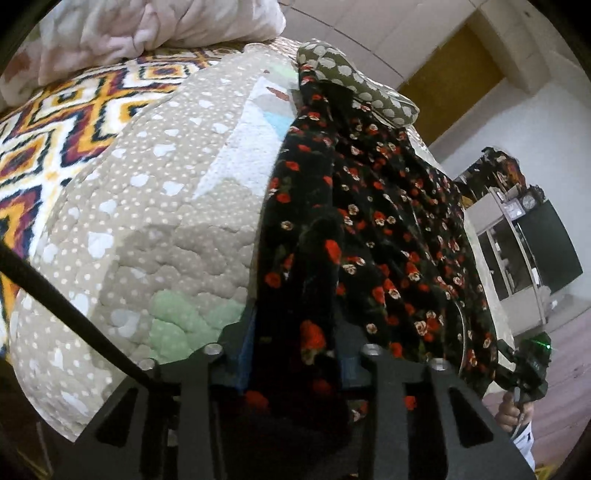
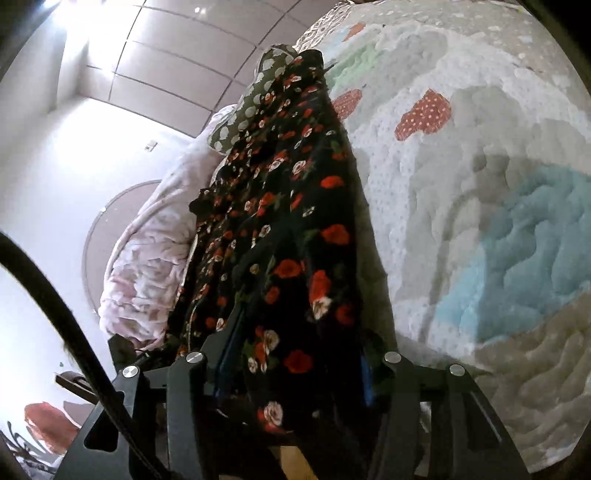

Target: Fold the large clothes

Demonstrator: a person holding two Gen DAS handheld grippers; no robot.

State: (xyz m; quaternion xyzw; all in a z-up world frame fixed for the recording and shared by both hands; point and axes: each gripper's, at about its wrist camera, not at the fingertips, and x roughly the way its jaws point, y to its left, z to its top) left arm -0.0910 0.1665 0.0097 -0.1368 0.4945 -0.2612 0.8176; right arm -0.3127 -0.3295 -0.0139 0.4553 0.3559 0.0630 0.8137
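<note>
A black garment with red and cream flowers [image 1: 388, 221] lies lengthwise on the quilted bedspread [image 1: 155, 221], running away from me toward an olive polka-dotted cloth [image 1: 354, 81]. My left gripper [image 1: 295, 354] is shut on the near edge of the garment, and bunched fabric fills the gap between its blue pads [image 1: 245, 350]. In the right wrist view the same floral garment [image 2: 280, 206] runs up between the jaws of my right gripper [image 2: 295, 354], which is shut on it. The bedspread [image 2: 480, 184] spreads to its right. A hand [image 1: 511, 413] holding the other gripper shows at the lower right of the left wrist view.
A bright geometric blanket [image 1: 66, 122] and a crumpled pink duvet [image 1: 147, 26] lie at the far left of the bed. The duvet [image 2: 147, 266] also sits left of the garment. A shelf unit with a dark screen [image 1: 517, 240] stands beyond the bed's right edge.
</note>
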